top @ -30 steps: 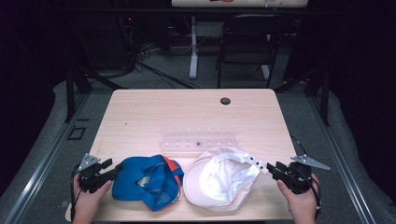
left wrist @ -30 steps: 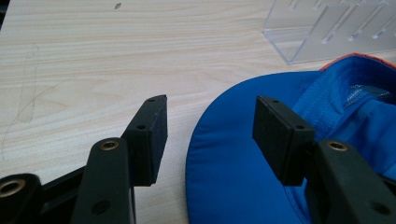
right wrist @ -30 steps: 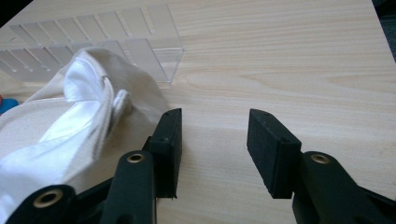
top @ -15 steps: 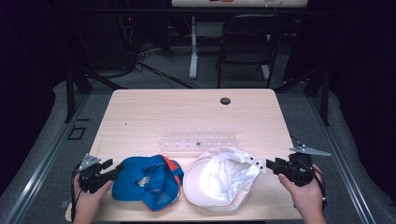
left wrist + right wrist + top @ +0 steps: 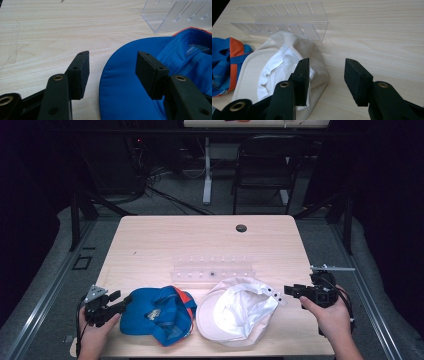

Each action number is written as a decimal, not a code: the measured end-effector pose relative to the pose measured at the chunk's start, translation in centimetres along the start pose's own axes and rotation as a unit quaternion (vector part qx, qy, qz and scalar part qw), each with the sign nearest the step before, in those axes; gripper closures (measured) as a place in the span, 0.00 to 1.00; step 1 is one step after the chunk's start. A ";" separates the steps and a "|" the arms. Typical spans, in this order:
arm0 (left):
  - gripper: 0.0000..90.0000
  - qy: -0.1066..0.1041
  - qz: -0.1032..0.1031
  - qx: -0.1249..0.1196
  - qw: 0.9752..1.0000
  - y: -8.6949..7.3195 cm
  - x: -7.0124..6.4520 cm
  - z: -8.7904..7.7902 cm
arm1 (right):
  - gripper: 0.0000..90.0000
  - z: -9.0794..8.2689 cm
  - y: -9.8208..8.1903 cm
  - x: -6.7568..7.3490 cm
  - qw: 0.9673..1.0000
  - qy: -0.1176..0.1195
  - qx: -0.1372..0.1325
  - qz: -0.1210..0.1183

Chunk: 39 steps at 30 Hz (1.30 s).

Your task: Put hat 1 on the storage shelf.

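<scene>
A blue cap with orange trim lies upside down at the table's near left, its brim pointing left. My left gripper is open at that brim; in the left gripper view the brim's edge sits partly between the jaws, and the pads are not pressing on it. A white cap lies upside down to the right of the blue one. My right gripper hovers open just right of the white cap. Its jaws have just been opening slightly, with nothing between them.
A clear acrylic rack with slots stands behind both caps, also visible as the rack in the right gripper view. The wooden table has a dark cable hole near its far edge. A chair stands beyond the table.
My right gripper has lifted a little at the table's right edge beside the white cap. The left gripper and both caps have stayed in place.
</scene>
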State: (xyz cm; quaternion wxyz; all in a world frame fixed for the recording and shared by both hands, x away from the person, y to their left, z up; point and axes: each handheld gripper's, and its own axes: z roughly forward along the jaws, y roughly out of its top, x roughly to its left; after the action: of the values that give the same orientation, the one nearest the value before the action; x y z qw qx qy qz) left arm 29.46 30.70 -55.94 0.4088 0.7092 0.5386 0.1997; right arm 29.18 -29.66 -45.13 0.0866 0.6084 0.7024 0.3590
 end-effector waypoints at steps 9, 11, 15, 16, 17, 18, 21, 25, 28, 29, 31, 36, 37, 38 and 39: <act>0.50 -0.001 0.000 0.001 1.000 0.0 0.0 0.1 | 0.62 0.6 1.1 0.8 0.999 -0.003 0.053 -0.001; 0.50 -0.001 0.001 0.001 1.000 0.0 0.0 0.1 | 0.62 0.8 1.4 1.0 0.998 -0.004 0.069 0.000; 0.50 -0.001 0.000 0.001 1.000 0.0 0.0 0.1 | 0.62 1.2 1.9 1.3 0.995 -0.004 0.098 0.001; 0.50 -0.001 0.000 0.001 1.000 0.0 0.0 0.1 | 0.62 1.2 1.9 1.3 0.995 -0.004 0.098 0.001; 0.50 -0.001 0.000 0.002 1.000 -0.1 0.0 0.1 | 0.62 1.5 2.2 1.4 0.994 -0.003 0.111 0.002; 0.50 -0.001 0.000 0.002 1.000 -0.1 0.0 0.1 | 0.61 1.6 2.3 1.4 0.993 -0.002 0.114 0.006; 0.50 -0.001 0.000 0.001 1.000 -0.1 -0.1 0.2 | 0.61 2.1 2.6 1.6 0.991 -0.001 0.131 0.011; 0.50 -0.002 -0.001 0.003 1.000 -0.1 -0.1 0.2 | 0.61 2.6 3.0 1.7 0.988 0.002 0.156 0.018; 0.50 -0.002 -0.001 0.002 1.000 -0.1 -0.1 0.2 | 0.61 2.9 3.2 1.7 0.986 0.001 0.165 0.025; 0.50 -0.002 -0.001 0.002 1.000 -0.1 -0.1 0.2 | 0.61 3.3 3.3 1.7 0.984 0.002 0.177 0.028; 0.50 -0.002 -0.001 0.002 1.000 -0.1 -0.1 0.2 | 0.62 3.6 3.4 1.7 0.983 0.001 0.183 0.033; 0.50 -0.001 -0.001 0.003 1.000 -0.1 0.0 0.2 | 0.65 4.1 3.5 1.6 0.978 0.003 0.205 0.038; 0.50 -0.001 -0.001 0.003 1.000 -0.1 0.0 0.2 | 0.66 4.2 3.5 1.6 0.978 0.005 0.206 0.040; 0.50 -0.001 0.000 0.003 1.000 -0.1 0.0 0.2 | 0.66 4.3 3.5 1.6 0.977 0.004 0.209 0.041; 0.50 -0.001 0.000 0.003 1.000 -0.1 0.0 0.2 | 0.67 4.4 3.4 1.7 0.977 0.004 0.211 0.043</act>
State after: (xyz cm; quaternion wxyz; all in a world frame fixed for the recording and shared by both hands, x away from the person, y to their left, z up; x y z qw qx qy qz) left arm 29.57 30.61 -56.11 0.4070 0.7107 0.5389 0.1971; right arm 33.93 -26.37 -45.72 -0.0623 0.6415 0.7356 0.2086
